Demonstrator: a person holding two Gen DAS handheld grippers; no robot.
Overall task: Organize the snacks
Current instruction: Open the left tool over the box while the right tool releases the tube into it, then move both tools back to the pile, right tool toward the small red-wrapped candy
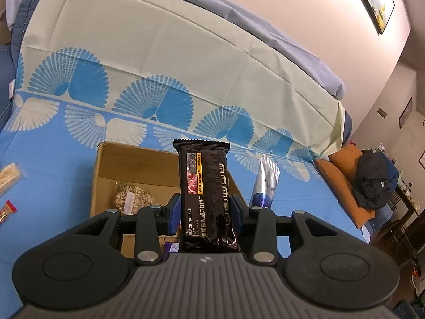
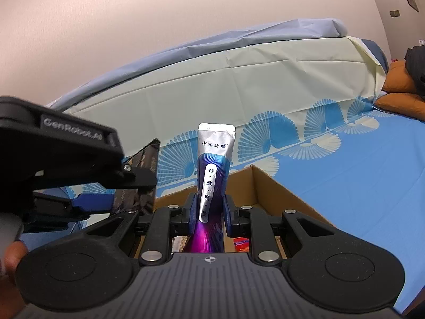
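Note:
My left gripper (image 1: 206, 214) is shut on a black cracker packet (image 1: 205, 186) that stands upright between its blue pads, held above an open cardboard box (image 1: 106, 164). A clear bag of oat-coloured snack (image 1: 132, 198) lies inside that box. My right gripper (image 2: 209, 210) is shut on a silver and purple pouch (image 2: 213, 170), also upright, over the same cardboard box (image 2: 268, 183). In the right wrist view the left gripper's body (image 2: 66, 156) sits close at the left with the black packet (image 2: 147, 159) behind it. A red snack (image 2: 241, 244) shows in the box below. The pouch (image 1: 265, 183) appears right of the black packet.
The box rests on a bed with a blue fan-patterned cover (image 1: 66, 180). Two loose snacks (image 1: 9, 178) lie on the cover at the far left. An orange cushion with dark clothing (image 1: 372, 183) is at the right. A pale wall stands behind the bed.

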